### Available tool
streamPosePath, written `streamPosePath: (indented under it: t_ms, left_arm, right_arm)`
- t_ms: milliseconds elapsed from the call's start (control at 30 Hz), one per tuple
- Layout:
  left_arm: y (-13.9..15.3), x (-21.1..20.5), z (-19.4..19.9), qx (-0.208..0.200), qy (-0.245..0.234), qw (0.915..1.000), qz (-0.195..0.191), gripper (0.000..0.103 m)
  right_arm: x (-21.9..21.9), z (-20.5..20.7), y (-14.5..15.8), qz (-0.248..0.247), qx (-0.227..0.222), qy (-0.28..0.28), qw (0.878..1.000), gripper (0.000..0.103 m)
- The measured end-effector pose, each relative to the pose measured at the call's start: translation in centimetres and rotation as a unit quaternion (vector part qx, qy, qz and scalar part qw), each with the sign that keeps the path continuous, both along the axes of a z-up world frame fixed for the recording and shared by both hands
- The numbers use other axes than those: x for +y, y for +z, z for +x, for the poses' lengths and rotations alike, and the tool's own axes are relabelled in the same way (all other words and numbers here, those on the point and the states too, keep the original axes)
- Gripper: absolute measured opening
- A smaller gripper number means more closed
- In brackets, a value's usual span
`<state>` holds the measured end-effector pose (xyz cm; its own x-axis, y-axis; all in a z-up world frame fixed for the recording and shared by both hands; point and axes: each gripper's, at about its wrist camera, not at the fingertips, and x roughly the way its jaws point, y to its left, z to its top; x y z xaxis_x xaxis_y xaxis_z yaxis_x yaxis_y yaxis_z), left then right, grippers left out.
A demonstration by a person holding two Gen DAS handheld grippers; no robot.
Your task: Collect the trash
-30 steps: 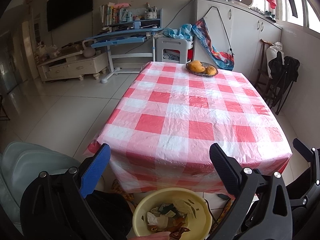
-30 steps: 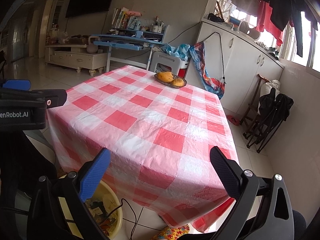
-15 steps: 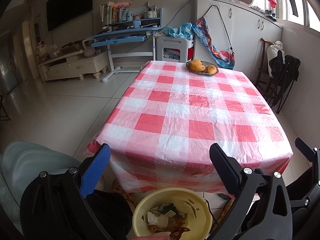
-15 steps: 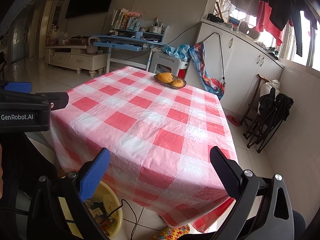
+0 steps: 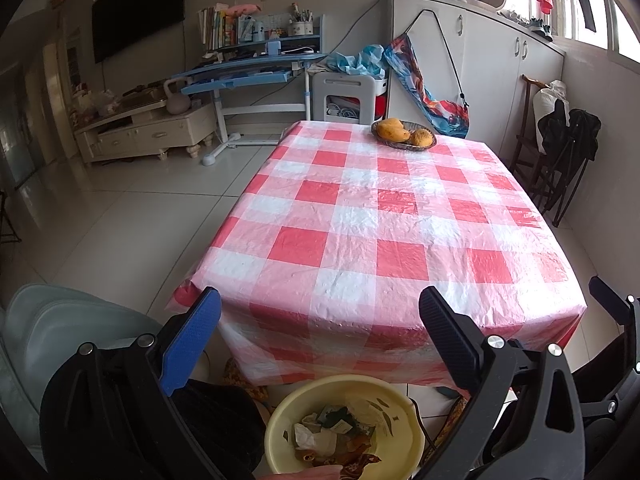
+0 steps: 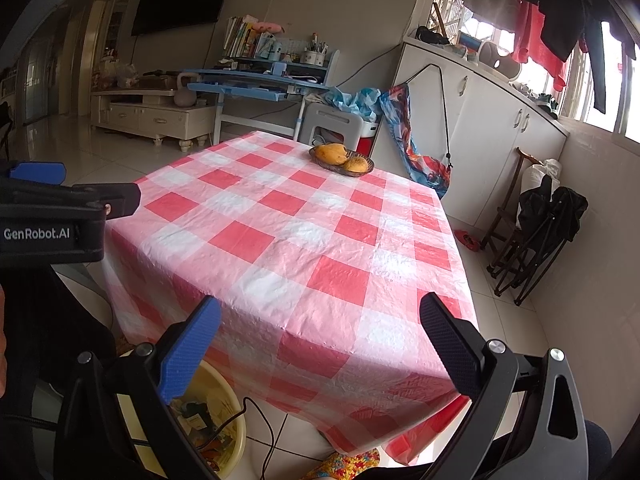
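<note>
A yellow basin (image 5: 404, 408) sits on the floor below the table's near edge, holding crumpled paper and wrappers (image 5: 332, 436). It also shows in the right wrist view (image 6: 228, 424), partly behind a finger. My left gripper (image 5: 320, 316) is open and empty, held above the basin and in front of the table. My right gripper (image 6: 320, 320) is open and empty over the table's near corner. The left gripper's body (image 6: 52, 216) shows at the left of the right wrist view.
A table with a red-and-white checked cloth (image 5: 384, 216) carries a basket of mangoes (image 5: 404, 132) at its far end. A pale plastic chair (image 5: 52, 320) stands at the lower left. A folded black chair (image 5: 564, 152) leans by the right wall. A cable (image 6: 260, 420) runs across the floor.
Both grippers have drifted very slightly; the view barely shifts. Both stay open and empty.
</note>
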<state>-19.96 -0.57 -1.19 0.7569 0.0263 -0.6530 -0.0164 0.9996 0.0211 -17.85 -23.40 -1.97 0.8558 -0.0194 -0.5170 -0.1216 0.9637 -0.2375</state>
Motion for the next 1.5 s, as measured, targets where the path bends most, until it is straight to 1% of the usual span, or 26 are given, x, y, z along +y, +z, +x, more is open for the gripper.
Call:
streamPosePath:
  t_ms: [67, 200, 867, 1067, 1500]
  left_arm:
    - [0.0, 0.0, 0.0, 0.000, 0.000, 1.0000, 0.000, 0.096]
    - [0.0, 0.0, 0.0, 0.000, 0.000, 1.0000, 0.001, 0.096]
    - [0.1, -0.1, 0.1, 0.001, 0.000, 1.0000, 0.000, 0.096]
    - [0.1, -0.1, 0.1, 0.001, 0.000, 1.0000, 0.002, 0.096]
    - [0.1, -0.1, 0.1, 0.001, 0.000, 1.0000, 0.002, 0.096]
  right_arm:
    - [0.6, -0.1, -0.1, -0.001, 0.001, 0.001, 1.000, 0.095]
    - [0.1, 0.2, -0.1, -0.001, 0.001, 0.001, 1.000, 0.095]
    - [0.4, 0.1, -0.2, -0.003, 0.001, 0.001, 1.000, 0.095]
    - [1.5, -0.1, -0.7, -0.006, 0.002, 0.002, 1.000, 0.095]
    - [1.4, -0.1, -0.6, -0.006, 0.002, 0.003, 1.000, 0.095]
